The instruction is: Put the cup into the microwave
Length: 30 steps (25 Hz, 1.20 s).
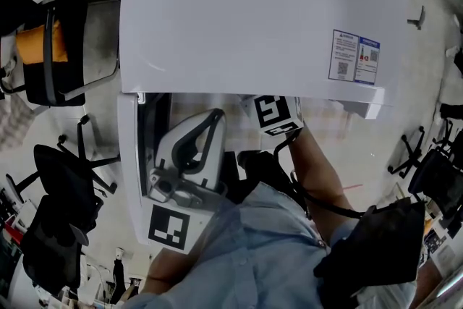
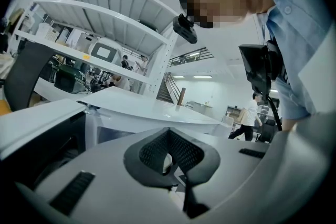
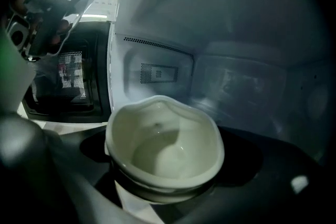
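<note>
I look down on the white microwave (image 1: 253, 11); its door (image 1: 134, 170) hangs open at the left. My right gripper's marker cube (image 1: 273, 114) shows at the opening, and its jaws are hidden under the microwave's top. In the right gripper view the right gripper (image 3: 163, 168) is shut on a cream cup (image 3: 165, 152), upright and empty, inside the dim cavity (image 3: 236, 81), with the door's mesh window (image 3: 63, 81) at the left. The left gripper (image 1: 189, 148) sits by the open door, its jaws together (image 2: 176, 165) with nothing held, pointing upward.
Black office chairs (image 1: 51, 54) (image 1: 65, 184) stand on the floor left of the microwave, another (image 1: 434, 170) at the right. The left gripper view shows a white shelf rack (image 2: 105, 13) overhead and a person (image 2: 247, 118) walking far off.
</note>
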{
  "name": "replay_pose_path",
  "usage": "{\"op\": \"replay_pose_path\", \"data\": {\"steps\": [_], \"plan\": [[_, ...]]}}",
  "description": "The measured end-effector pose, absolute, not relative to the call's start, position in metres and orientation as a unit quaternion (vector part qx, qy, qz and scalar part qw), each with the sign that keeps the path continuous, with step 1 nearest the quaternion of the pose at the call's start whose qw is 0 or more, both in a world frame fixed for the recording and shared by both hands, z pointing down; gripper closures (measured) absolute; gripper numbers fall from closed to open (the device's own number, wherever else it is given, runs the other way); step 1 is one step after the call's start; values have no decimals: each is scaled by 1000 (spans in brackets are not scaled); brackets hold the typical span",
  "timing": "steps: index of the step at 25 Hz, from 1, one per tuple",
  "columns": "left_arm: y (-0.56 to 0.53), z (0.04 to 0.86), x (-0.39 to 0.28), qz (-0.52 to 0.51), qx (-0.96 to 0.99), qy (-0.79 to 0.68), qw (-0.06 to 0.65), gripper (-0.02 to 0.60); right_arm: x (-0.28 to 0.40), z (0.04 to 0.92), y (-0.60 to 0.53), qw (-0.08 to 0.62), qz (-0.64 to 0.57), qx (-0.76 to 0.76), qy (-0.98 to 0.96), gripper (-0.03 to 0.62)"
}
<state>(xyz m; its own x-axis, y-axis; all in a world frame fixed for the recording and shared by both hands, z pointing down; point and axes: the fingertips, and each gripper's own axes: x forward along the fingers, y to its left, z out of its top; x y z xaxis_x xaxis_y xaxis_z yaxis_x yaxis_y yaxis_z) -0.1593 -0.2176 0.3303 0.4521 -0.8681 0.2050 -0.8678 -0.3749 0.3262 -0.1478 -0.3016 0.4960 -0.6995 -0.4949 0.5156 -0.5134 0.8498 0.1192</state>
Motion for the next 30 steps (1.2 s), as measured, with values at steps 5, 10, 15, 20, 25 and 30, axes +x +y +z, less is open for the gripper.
{"op": "replay_pose_path", "data": {"steps": [5,10,15,20,25,30], "plan": [[-214,331,-157,2,829,-523,197,576,-149,495,-302,264,12,278,-924,43],[-209,329,-153,1,828,-525,196,577,-145,499,-297,255,41,282,-924,43],[-201,327,-147,1,830,-524,191,576,-141,486,-292,244,35,283,-927,42],[-181,319,-131,-2,832,-524,182,576,-122,475,-279,239,25,298,-924,43],[-152,302,-105,-7,843,-512,164,577,-109,456,-243,224,31,304,-926,43],[-127,280,-77,-16,856,-495,149,577,-91,432,-199,215,39,307,-926,43]]}}
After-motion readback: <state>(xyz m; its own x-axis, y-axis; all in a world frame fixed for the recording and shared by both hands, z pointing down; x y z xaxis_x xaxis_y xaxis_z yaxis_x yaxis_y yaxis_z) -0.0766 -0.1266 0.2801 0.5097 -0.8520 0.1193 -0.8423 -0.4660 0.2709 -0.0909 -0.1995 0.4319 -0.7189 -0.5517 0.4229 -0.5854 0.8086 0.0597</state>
